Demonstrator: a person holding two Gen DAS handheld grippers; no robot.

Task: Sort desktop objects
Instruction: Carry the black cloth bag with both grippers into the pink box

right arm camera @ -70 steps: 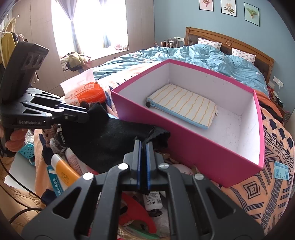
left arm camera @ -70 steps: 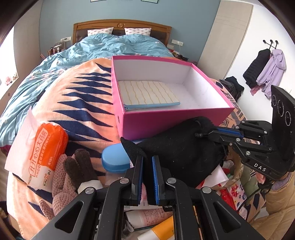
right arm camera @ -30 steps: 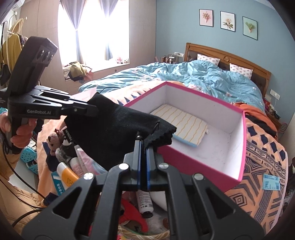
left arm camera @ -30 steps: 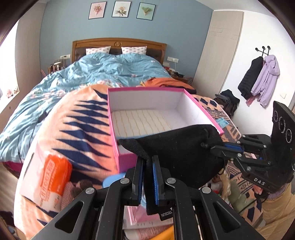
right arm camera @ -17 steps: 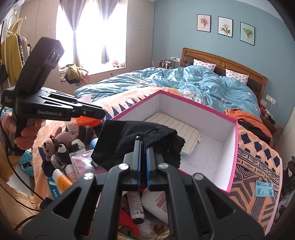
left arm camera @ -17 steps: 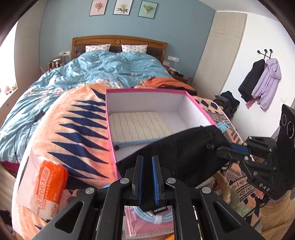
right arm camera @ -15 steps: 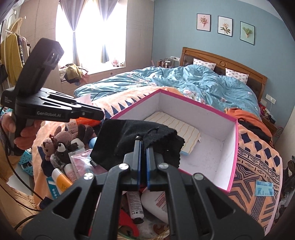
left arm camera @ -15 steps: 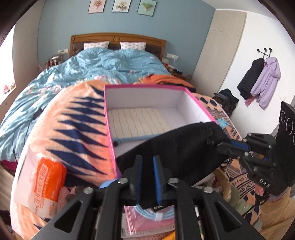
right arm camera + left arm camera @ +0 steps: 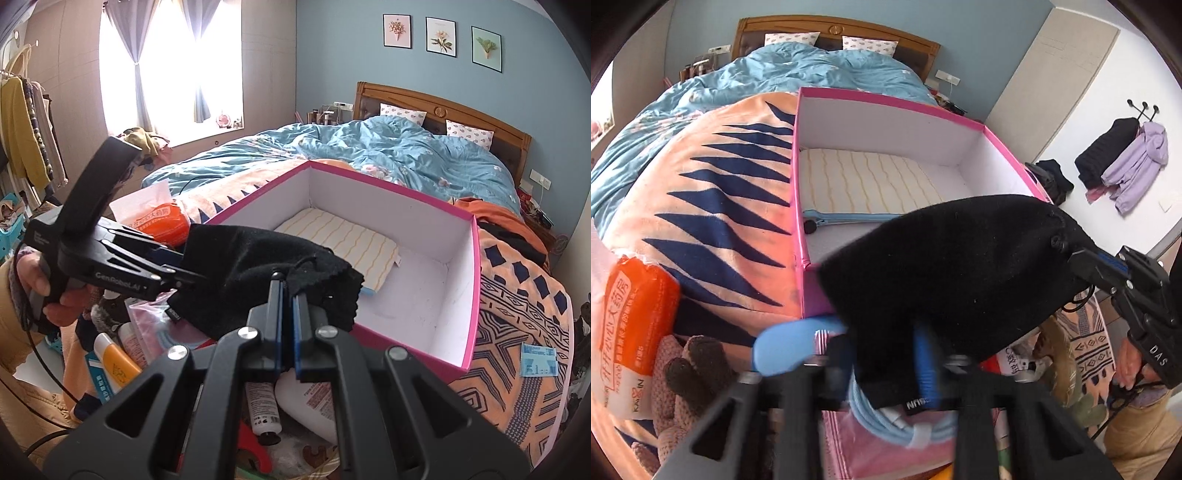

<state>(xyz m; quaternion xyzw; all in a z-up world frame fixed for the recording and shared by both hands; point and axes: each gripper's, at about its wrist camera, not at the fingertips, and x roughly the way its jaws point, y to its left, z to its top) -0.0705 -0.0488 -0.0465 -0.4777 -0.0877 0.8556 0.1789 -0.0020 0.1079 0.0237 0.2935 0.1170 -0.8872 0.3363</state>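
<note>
A black cloth pouch (image 9: 960,273) hangs between both grippers, over the near wall of a pink box (image 9: 803,206). My left gripper (image 9: 886,354) is shut on its lower end; it also shows in the right wrist view (image 9: 192,275). My right gripper (image 9: 287,284) is shut on the pouch's (image 9: 266,269) drawstring end; it also shows in the left wrist view (image 9: 1082,258). The pink box (image 9: 472,295) holds a cream pouch with yellow wavy stripes (image 9: 864,181), also visible in the right wrist view (image 9: 343,240).
An orange tissue pack (image 9: 631,314), a brown knitted toy (image 9: 687,373), a blue case (image 9: 790,347) and a coiled blue cable (image 9: 886,417) lie below the pouch. A yellow tube (image 9: 110,365), a small bottle (image 9: 262,410) and a white bottle (image 9: 310,402) lie near the box.
Both grippers lifted the black pouch off the pile and carried it up to the box's near wall. In the last half second the left gripper dropped and moved closer to the box.
</note>
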